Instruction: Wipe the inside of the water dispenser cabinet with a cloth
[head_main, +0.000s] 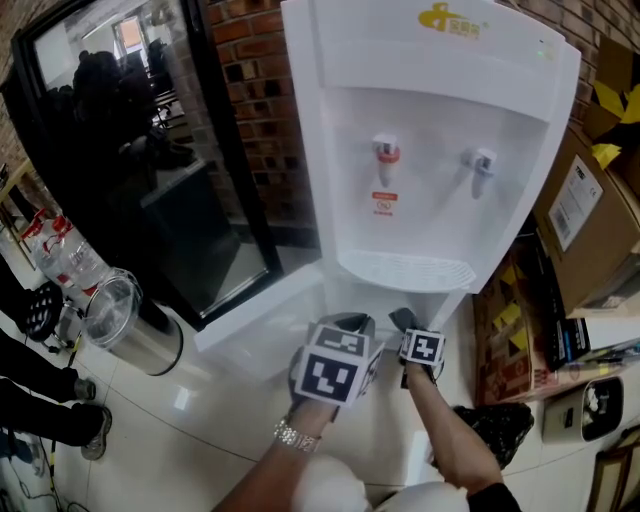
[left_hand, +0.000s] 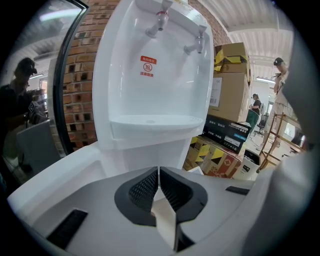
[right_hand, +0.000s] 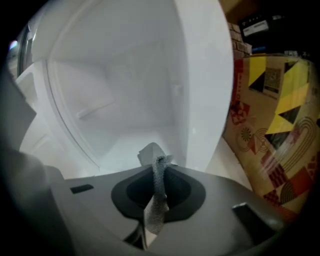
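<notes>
The right gripper (right_hand: 159, 170) is pinching a grey cloth (right_hand: 156, 205) before the cabinet (right_hand: 120, 95) at twelve o'clock; the left gripper (left_hand: 158, 175) is sitting closed, empty.

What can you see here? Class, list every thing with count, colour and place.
Water dispenser: one, white, centre.
Taps: two, one red-capped, one pale, on its front.
Cabinet door: one, white, open at the dispenser's base.
Cardboard boxes: several, brown, right.
Steel canister: one, silver, floor, left.
Cloth: one, grey, in the right claw.
Left claw: one, grey, jaws together.
Right claw: one, grey, shut on the cloth, facing the cabinet.
</notes>
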